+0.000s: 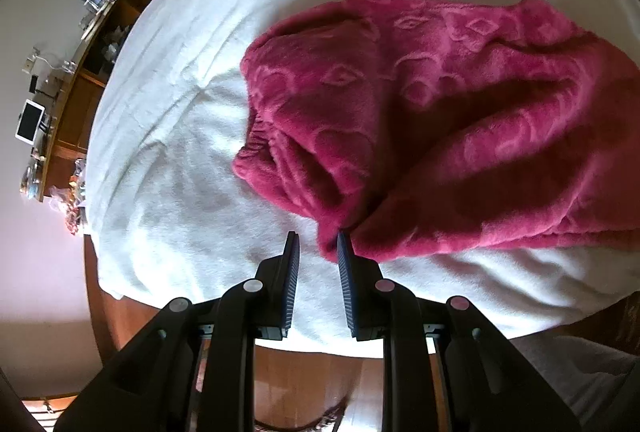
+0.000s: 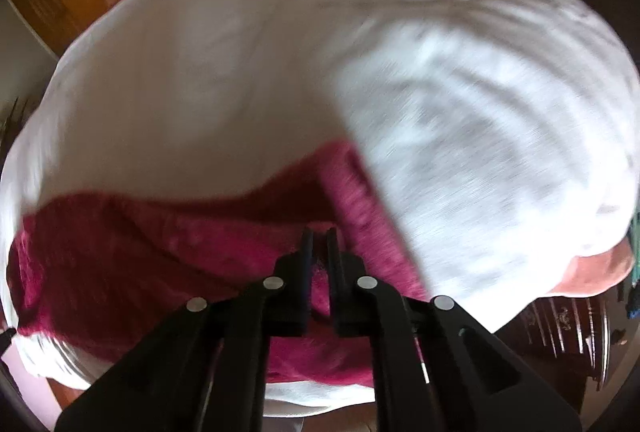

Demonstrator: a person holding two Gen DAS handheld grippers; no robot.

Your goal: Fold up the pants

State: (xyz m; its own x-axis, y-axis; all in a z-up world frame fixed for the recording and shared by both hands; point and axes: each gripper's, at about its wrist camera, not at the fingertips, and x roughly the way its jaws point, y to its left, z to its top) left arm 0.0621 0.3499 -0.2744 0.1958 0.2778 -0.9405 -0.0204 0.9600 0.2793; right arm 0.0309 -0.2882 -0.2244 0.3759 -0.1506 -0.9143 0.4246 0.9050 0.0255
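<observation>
With the right tongs [image 2: 319,232] clamped on the pink pants [image 1: 420,119] and the left tongs [image 1: 318,234] apart at a corner, left should probably pinch there before lifting evenly off the white blanket [image 1: 180,171].

Each wrist camera sits behind its hand-held gripper and looks forward and down along the fingers, close over the bed [image 1: 168,159]; both views share the white cover and the pants [image 1: 440,119], the right view nearer and blurred.

Soft daylight, sharp in the left wrist view. The right wrist view is motion-blurred. Fisheye edges bend and darken.
</observation>
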